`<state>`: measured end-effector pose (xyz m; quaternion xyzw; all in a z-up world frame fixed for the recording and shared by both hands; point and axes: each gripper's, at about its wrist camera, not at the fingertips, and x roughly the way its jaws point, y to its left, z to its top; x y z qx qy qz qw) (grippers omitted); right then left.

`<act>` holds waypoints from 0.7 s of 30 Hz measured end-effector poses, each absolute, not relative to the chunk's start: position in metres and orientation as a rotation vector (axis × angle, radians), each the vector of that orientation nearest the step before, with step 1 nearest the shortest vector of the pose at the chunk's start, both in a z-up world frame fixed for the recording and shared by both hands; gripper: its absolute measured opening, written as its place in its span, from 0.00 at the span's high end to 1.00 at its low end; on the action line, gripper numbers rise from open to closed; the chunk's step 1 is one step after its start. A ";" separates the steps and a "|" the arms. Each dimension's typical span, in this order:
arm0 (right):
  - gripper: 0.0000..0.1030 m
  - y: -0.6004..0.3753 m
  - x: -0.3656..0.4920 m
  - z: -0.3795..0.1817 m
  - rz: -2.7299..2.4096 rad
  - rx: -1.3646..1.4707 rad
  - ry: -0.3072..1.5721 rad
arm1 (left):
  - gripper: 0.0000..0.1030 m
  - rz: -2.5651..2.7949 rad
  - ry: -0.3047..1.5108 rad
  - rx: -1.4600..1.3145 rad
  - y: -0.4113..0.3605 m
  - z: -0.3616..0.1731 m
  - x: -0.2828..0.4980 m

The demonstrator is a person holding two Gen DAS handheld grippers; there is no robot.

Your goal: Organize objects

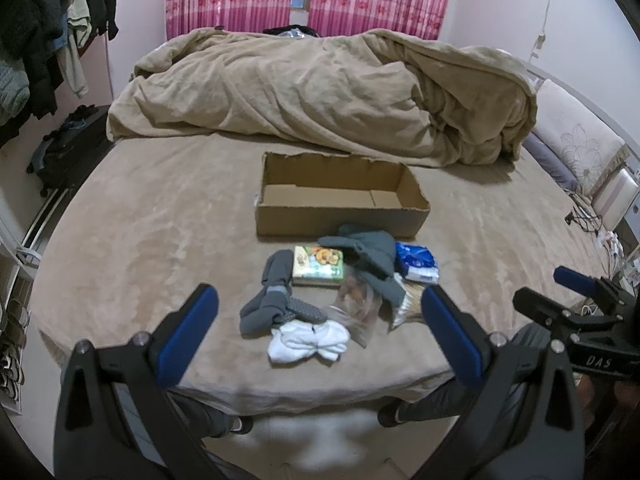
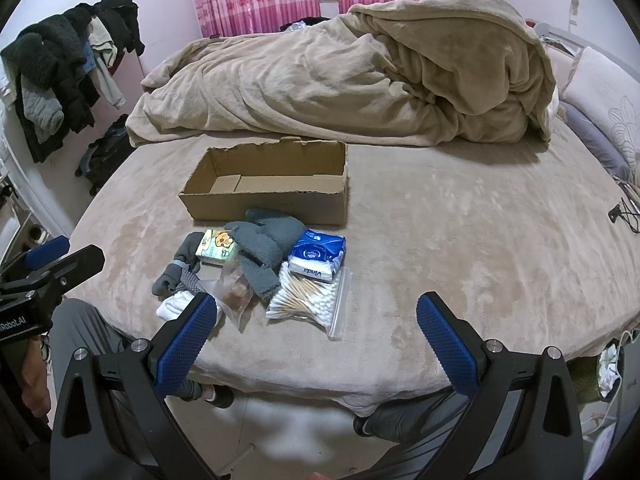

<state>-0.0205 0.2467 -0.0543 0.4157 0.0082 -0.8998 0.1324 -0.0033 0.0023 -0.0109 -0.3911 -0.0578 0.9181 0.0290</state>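
An empty open cardboard box (image 1: 340, 218) (image 2: 264, 204) lies on the bed. In front of it is a small pile: grey socks (image 1: 272, 300), white socks (image 1: 308, 340), a cartoon-printed pack (image 1: 319, 266), grey knitted gloves (image 1: 368, 256) (image 2: 268, 240), a blue tissue pack (image 1: 418, 262) (image 2: 318, 254), a clear snack bag (image 1: 356, 308) and a zip bag of cotton swabs (image 2: 308, 296). My left gripper (image 1: 319, 293) hovers open short of the pile with nothing between its fingers. My right gripper (image 2: 316, 300) is open too, held off the bed's near edge, and grips nothing.
A crumpled beige blanket (image 1: 320, 92) fills the bed's far half. Pillows (image 2: 608, 92) lie at the right, cables (image 2: 624, 208) near the right edge. Clothes (image 1: 52, 48) hang at the left above a dark suitcase (image 1: 68, 156). A person's legs (image 2: 80, 340) stand by the near edge.
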 end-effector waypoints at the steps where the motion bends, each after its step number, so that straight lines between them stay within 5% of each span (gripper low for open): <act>1: 0.01 0.247 -0.020 -0.054 -2.610 1.206 0.024 | 0.01 2.833 -0.179 -1.207 0.002 -0.011 -0.003; 21: 0.01 0.247 -0.022 -0.054 -2.609 1.207 0.021 | 0.01 2.816 -0.184 -1.222 0.003 -0.014 -0.002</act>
